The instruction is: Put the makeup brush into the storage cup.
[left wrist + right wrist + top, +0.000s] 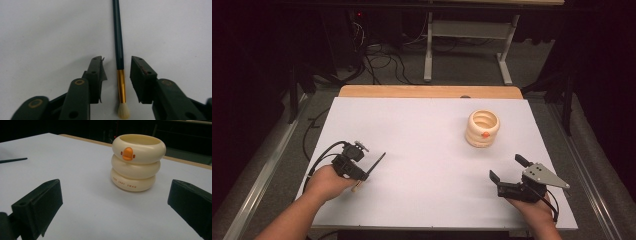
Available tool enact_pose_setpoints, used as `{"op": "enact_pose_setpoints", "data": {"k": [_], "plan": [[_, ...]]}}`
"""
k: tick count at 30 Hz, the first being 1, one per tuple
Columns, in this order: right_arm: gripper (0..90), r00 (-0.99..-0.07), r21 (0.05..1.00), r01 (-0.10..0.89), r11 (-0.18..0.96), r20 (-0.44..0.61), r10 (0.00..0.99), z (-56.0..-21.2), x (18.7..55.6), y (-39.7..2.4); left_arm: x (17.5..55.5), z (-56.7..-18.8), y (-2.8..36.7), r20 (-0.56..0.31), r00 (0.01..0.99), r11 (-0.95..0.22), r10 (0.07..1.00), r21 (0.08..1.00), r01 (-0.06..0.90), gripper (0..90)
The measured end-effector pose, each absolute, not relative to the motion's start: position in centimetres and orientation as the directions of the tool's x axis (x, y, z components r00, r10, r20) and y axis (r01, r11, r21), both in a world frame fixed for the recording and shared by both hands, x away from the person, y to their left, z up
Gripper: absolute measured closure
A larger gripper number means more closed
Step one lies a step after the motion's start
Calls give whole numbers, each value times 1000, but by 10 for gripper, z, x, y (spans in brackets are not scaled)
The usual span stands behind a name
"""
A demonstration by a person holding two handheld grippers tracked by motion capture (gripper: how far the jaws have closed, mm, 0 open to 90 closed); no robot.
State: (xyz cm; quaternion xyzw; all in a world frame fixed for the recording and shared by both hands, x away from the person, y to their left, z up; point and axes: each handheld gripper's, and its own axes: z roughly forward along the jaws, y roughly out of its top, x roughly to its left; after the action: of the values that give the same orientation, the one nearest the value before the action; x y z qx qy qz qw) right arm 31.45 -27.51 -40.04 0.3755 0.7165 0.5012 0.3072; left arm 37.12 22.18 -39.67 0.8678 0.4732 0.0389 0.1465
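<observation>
Taking the cream, ring-stacked plastic cup with an orange duck bill (482, 128) as the landmark, the slim paintbrush with a dark green handle, brass ferrule and pale bristle tuft (120, 62) lies flat on the white table sheet (422, 150), well apart from the cup, toward the near left corner. The left gripper (117, 65) straddles the paintbrush, its black jaws standing a little way off on either side of the ferrule and the lower handle; a sliver of white shows on both sides, so nothing is clamped yet, though the jaws stand fairly narrow. From above, the handle juts out beyond that gripper and points roughly toward the cup. The brush is thin and round, so if the pads meet it off-centre it will likely roll or skid along the sheet, or be pinched at the smooth ferrule and swing bristle-down once lifted. The left pad also carries a loose-looking liner edge that could catch. The cup stands upright and open-mouthed toward the far right of the sheet; a long handle dropped in at a slant might tip so light a vessel. Nearer than the cup and slightly to its right, the right gripper (507, 172) rests with its jaws wide apart and nothing between them, facing the cup.
</observation>
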Motion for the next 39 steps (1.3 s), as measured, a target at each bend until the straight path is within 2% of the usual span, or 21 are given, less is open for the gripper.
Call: {"op": "enact_pose_setpoints", "data": {"k": [15, 17, 26, 29, 39], "plan": [[8, -525, 949, 232, 215, -64, 849, -400, 314, -275, 374, -402, 217, -51, 551, -521, 833, 264, 812, 711], [8, -524, 948, 232, 216, -65, 849, -401, 314, -276, 375, -402, 217, -41, 551, -525, 833, 253, 813, 753], [8, -526, 948, 234, 218, -66, 848, -401, 314, -275, 374, -403, 216, -32, 557, -532, 830, 254, 808, 791], [8, -526, 947, 233, 221, -69, 848, -401, 314, -275, 374, -403, 216, -36, 554, -529, 832, 252, 811, 828], [8, -529, 947, 234, 220, -66, 846, -401, 315, -274, 374, -404, 220, -62, 548, -513, 834, 276, 813, 832]]}}
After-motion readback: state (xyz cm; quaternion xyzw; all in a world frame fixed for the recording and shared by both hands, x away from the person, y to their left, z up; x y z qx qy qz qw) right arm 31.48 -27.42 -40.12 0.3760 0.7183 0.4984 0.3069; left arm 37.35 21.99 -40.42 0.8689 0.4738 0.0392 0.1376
